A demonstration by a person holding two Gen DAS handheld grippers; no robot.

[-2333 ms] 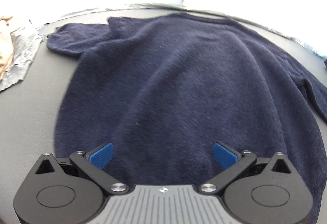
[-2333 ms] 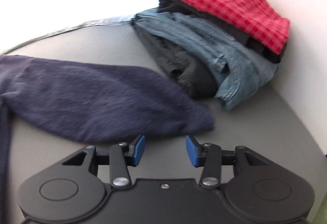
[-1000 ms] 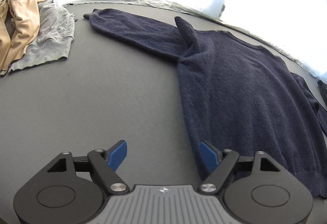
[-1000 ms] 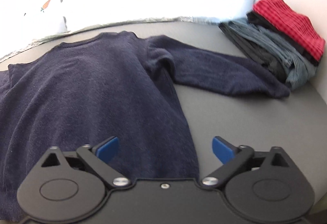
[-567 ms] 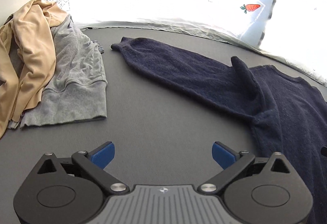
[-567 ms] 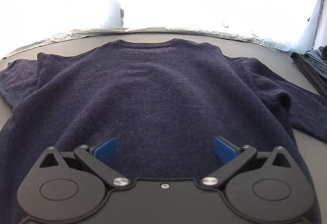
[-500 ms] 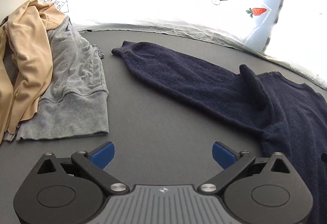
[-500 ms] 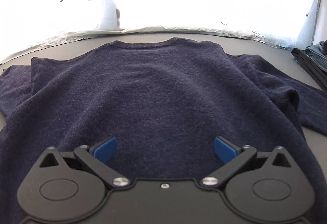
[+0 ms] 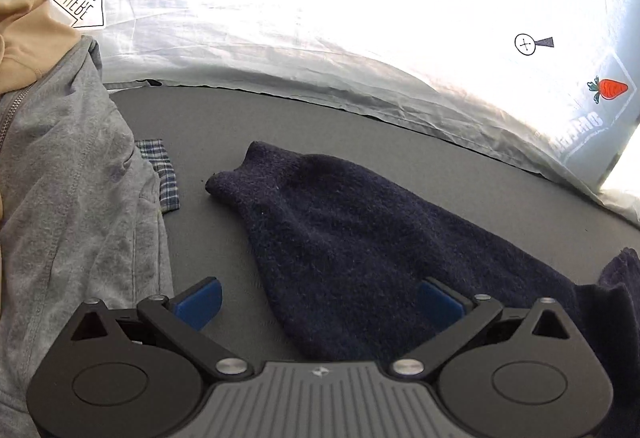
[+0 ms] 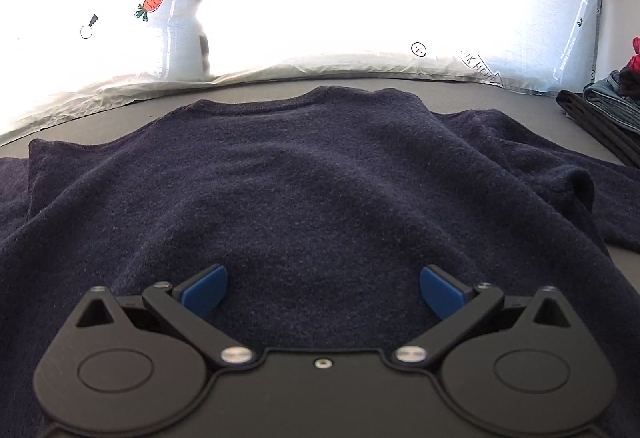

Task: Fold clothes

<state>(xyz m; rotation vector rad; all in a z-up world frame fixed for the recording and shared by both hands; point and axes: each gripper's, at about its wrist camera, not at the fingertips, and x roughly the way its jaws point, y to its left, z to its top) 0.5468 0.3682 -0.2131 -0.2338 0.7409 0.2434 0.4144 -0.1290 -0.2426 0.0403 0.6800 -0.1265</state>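
Observation:
A navy knit sweater lies flat on the dark grey table, collar toward the far edge. Its left sleeve stretches out toward the left, cuff at the far end. My left gripper is open and empty, low over the near part of that sleeve. My right gripper is open and empty, hovering over the lower middle of the sweater body. The right sleeve runs off to the right.
A grey sweatshirt with a tan garment on it lies left of the sleeve, a plaid scrap at its edge. Folded clothes are stacked at the far right. A white sheet backs the table.
My left gripper has moved forward and lower toward the left sleeve, which now fills the view between its fingers. My right gripper has barely moved over the sweater body.

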